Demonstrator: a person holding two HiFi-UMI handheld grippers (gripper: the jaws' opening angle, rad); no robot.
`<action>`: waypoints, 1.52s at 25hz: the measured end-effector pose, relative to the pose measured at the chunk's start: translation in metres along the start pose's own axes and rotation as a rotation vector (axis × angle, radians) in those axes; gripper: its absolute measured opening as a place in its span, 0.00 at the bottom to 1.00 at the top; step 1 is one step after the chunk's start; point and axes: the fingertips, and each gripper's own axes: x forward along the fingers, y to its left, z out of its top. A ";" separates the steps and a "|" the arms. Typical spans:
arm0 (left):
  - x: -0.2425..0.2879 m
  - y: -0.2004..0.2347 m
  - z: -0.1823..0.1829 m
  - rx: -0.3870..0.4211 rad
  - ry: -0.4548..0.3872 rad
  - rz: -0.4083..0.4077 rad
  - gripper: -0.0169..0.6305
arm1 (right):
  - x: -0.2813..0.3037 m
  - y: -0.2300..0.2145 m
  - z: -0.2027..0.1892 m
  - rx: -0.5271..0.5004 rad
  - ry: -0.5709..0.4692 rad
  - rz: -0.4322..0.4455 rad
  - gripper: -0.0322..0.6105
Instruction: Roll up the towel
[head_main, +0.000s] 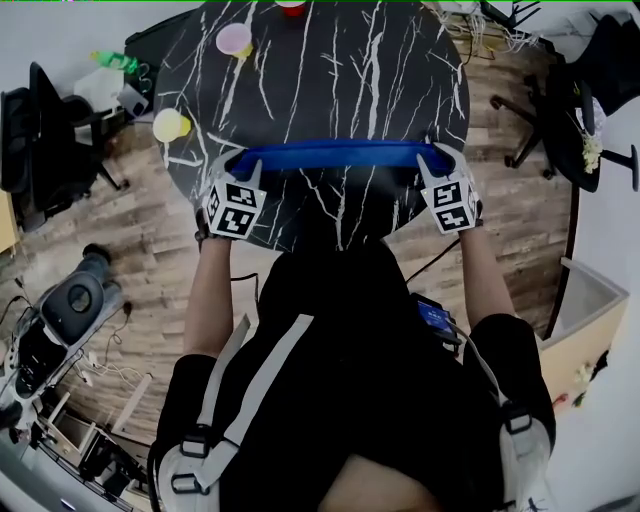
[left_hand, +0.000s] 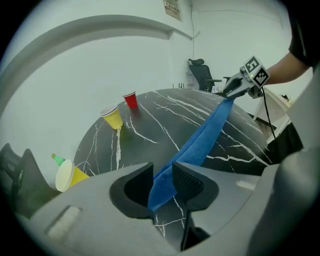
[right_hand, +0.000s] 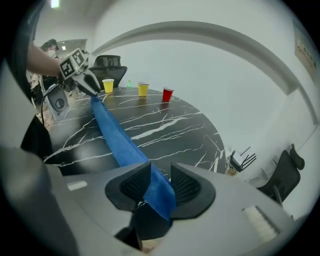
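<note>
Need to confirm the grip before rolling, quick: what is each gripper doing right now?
Left gripper: closed on one end of the blue towel.
Right gripper: closed on the towel's other end.

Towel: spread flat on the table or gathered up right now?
Gathered: the towel is a narrow blue band stretched between the left gripper and right gripper, ends pinched in their fingers. Rolled or bunched, cannot tell.
</note>
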 end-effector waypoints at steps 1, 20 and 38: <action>-0.002 -0.006 0.001 0.001 -0.013 -0.008 0.22 | -0.001 0.006 -0.001 -0.015 -0.002 0.008 0.24; 0.028 -0.041 -0.028 0.010 0.092 -0.074 0.32 | 0.018 0.033 -0.042 0.051 0.078 0.095 0.25; 0.039 -0.003 -0.007 -0.231 0.102 -0.067 0.29 | 0.037 -0.007 -0.024 0.122 0.083 0.081 0.25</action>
